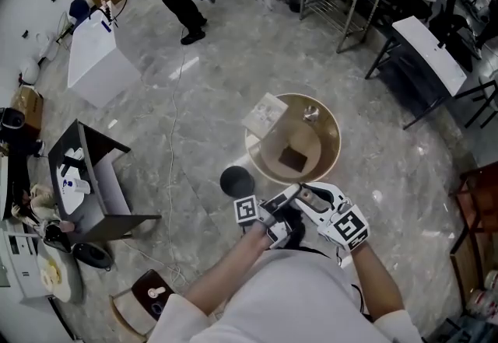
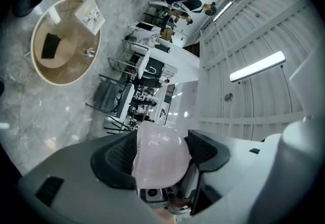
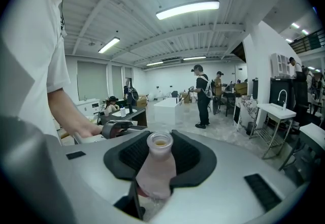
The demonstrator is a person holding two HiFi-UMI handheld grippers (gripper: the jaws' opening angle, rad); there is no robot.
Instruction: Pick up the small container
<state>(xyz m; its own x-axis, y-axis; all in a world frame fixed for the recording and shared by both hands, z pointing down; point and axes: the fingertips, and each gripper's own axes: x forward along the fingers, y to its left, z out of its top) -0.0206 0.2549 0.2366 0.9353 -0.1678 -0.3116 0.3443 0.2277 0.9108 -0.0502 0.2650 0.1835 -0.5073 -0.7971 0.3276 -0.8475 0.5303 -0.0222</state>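
The small bottle [image 3: 157, 169], frosted pink and open-mouthed, is gripped round its body by the narrowly set right gripper [image 3: 160, 154], clear of the round table [image 1: 336, 139] and just off its near edge. It is judged light, stiff, slippery and perhaps breakable, so the body below the neck is favoured. A pale rounded piece [image 2: 160, 159] is clamped in the wider-set left gripper [image 2: 161, 149], but whether cap or second container cannot be told.
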